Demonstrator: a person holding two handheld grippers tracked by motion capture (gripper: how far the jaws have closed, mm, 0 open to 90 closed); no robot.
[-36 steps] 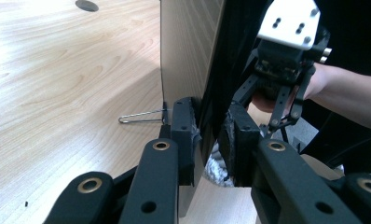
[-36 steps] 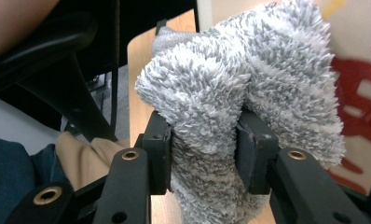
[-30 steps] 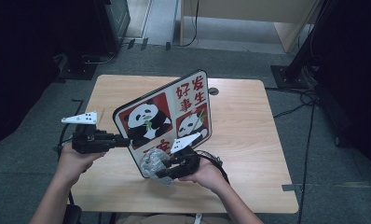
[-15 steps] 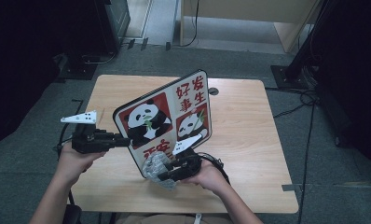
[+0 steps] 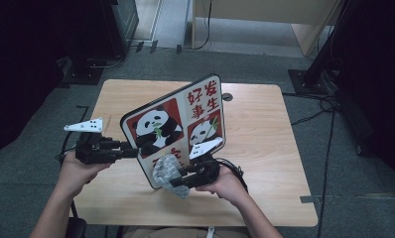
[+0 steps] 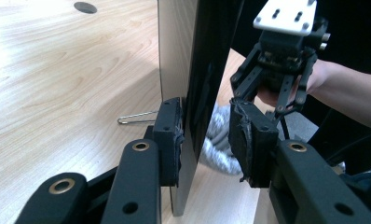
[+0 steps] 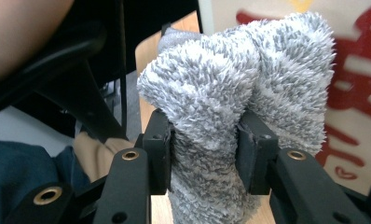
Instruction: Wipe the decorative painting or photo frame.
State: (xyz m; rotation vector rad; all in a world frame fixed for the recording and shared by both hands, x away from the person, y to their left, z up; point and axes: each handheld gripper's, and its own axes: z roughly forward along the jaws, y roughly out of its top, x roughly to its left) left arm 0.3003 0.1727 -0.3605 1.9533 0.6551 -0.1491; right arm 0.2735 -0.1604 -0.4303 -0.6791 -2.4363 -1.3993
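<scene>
A board (image 5: 175, 129) printed with pandas and red characters stands tilted on its lower edge on the table. My left gripper (image 5: 131, 152) straddles its left edge. In the left gripper view the board (image 6: 193, 70) sits between the jaws, which have just been opening: one pad rests on its back and the other stands off its face. My right gripper (image 5: 174, 181) is shut on a fluffy grey cloth (image 5: 165, 168) at the board's lower front. Seen along the right gripper (image 7: 204, 154), the cloth (image 7: 230, 93) bulges between the pads against the board (image 7: 356, 70).
The wooden table (image 5: 265, 129) has a round cable hole (image 5: 228, 96) behind the board. A thin wire clip (image 6: 137, 116) lies on the wood behind the board. Dark stands and cables surround the table on the floor.
My right hand with the cloth has shifted slightly up and to the right along the board's lower face. The board and my left hand stay where they were.
</scene>
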